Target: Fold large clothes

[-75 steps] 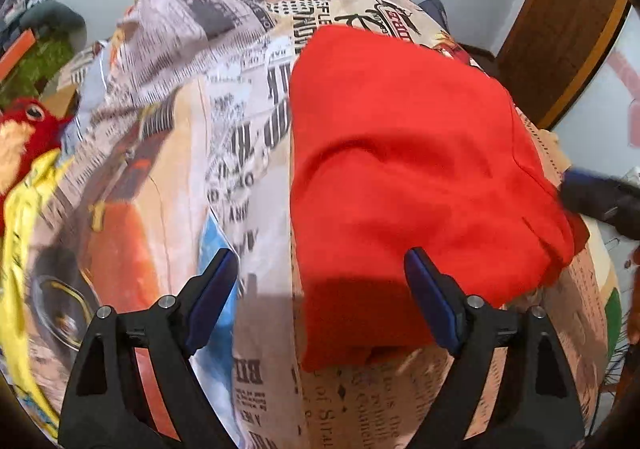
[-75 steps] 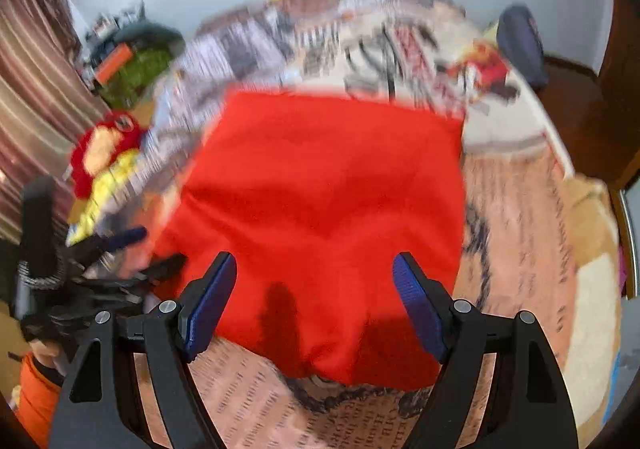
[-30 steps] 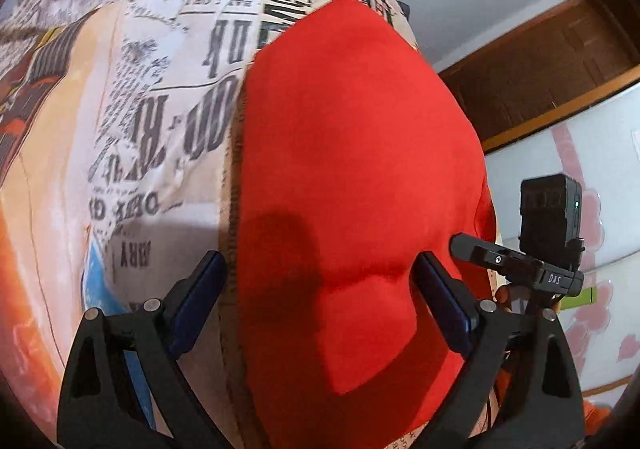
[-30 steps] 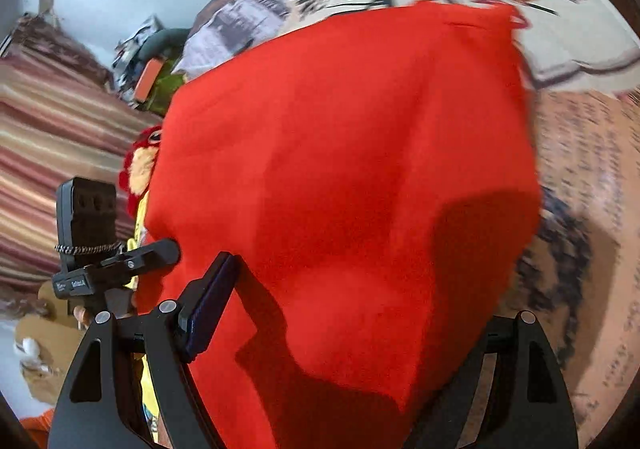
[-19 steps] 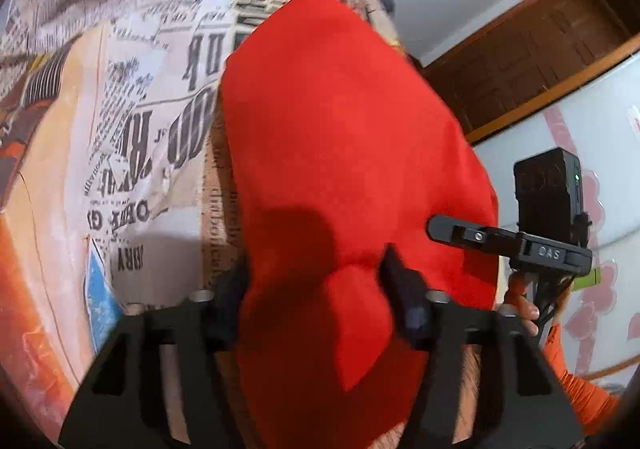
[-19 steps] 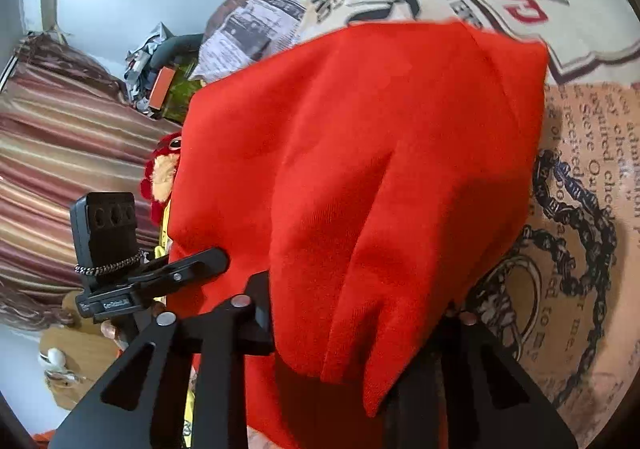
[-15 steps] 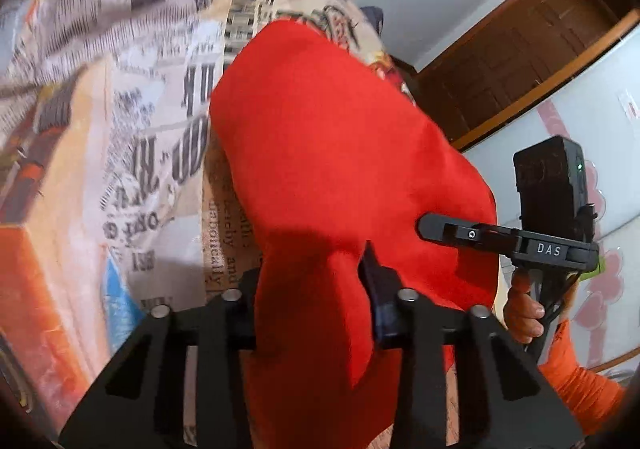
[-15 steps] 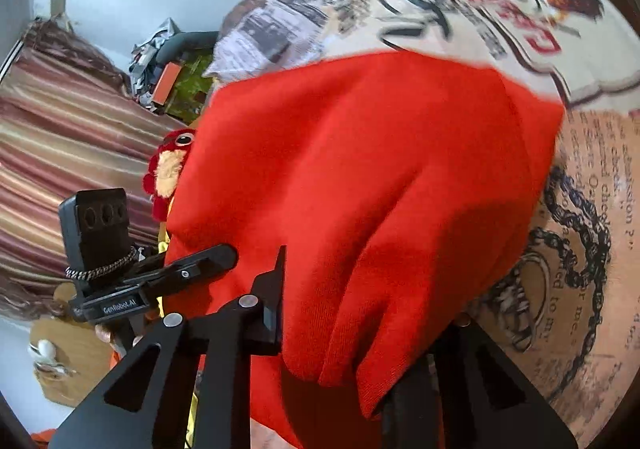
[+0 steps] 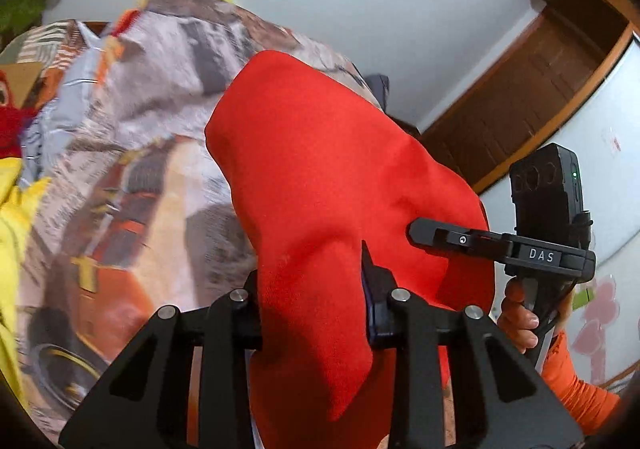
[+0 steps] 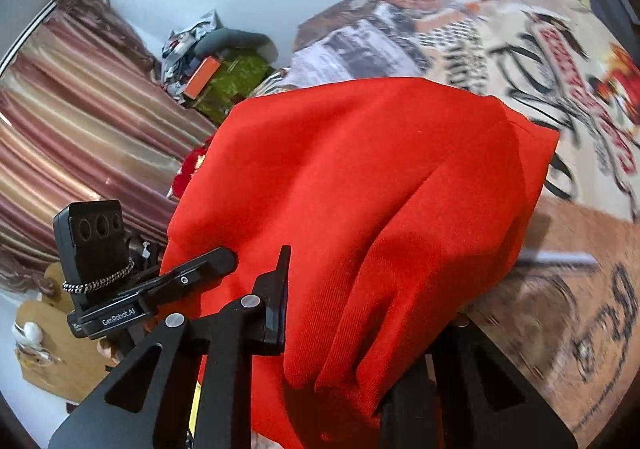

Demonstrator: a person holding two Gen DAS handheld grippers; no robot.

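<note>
A large red garment (image 9: 320,189) is lifted off the bed, bunched and hanging between both grippers. My left gripper (image 9: 312,309) is shut on its near edge, with red cloth filling the space between the jaws. My right gripper (image 10: 340,313) is shut on the other near edge of the red garment (image 10: 360,189); its right finger is hidden by cloth. The right gripper also shows at the right of the left wrist view (image 9: 500,245), and the left gripper at the left of the right wrist view (image 10: 160,289).
The bed is covered by a newspaper-print sheet (image 9: 132,153), also in the right wrist view (image 10: 520,49). A red and yellow plush toy (image 9: 12,153) lies at the left. A striped curtain (image 10: 72,121) hangs left; a wooden door frame (image 9: 540,89) stands right.
Both grippers went from open over the flat garment to shut on its near edge. They have lifted it, so the views now tilt up toward the walls.
</note>
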